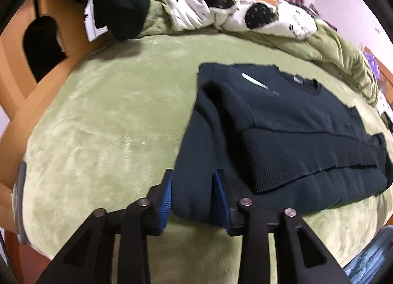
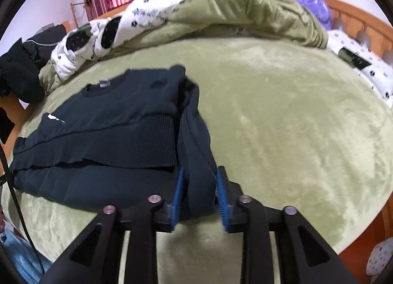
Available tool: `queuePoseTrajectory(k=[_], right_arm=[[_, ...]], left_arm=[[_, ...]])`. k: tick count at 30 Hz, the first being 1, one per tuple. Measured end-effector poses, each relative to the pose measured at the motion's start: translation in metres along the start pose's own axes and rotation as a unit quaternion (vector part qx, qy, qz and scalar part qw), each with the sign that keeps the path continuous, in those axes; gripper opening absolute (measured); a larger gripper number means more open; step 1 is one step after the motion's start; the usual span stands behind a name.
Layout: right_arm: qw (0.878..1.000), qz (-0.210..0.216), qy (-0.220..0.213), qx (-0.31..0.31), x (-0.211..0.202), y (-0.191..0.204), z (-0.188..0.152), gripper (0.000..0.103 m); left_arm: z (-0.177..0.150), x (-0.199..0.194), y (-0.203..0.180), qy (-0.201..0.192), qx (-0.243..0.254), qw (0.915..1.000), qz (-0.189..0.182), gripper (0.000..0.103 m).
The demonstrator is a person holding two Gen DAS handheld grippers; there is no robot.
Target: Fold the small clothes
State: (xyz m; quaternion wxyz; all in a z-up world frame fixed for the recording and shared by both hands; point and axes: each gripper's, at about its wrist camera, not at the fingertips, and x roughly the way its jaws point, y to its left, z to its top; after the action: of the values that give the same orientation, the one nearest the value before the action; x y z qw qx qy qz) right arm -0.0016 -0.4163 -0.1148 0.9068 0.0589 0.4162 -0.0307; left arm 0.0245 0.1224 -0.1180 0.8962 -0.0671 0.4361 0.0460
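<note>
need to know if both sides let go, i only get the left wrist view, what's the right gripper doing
observer: the right gripper has its fingers apart. The folded sleeve of the black sweatshirt shows through the gap, and it looks to be lying on the bed rather than pinched.
operator: ok and what's past the sweatshirt on that side
observer: the green blanket runs on to a white patterned pillow by the wooden headboard.
</note>
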Motion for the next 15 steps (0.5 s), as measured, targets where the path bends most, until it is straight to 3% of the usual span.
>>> queuePoseTrajectory(k=[5, 15], right_arm=[[1.000, 0.006, -0.026, -0.005, -0.021, 0.007, 0.016, 0.037], [0.999, 0.043, 0.008, 0.003, 0.015, 0.039, 0.019, 0.038]], left_arm=[[0.009, -0.023, 0.003, -0.024, -0.016, 0.9993, -0.023, 0.055], [0.016, -0.011, -0.029, -0.015, 0.006, 0.9971, -0.075, 0.056]])
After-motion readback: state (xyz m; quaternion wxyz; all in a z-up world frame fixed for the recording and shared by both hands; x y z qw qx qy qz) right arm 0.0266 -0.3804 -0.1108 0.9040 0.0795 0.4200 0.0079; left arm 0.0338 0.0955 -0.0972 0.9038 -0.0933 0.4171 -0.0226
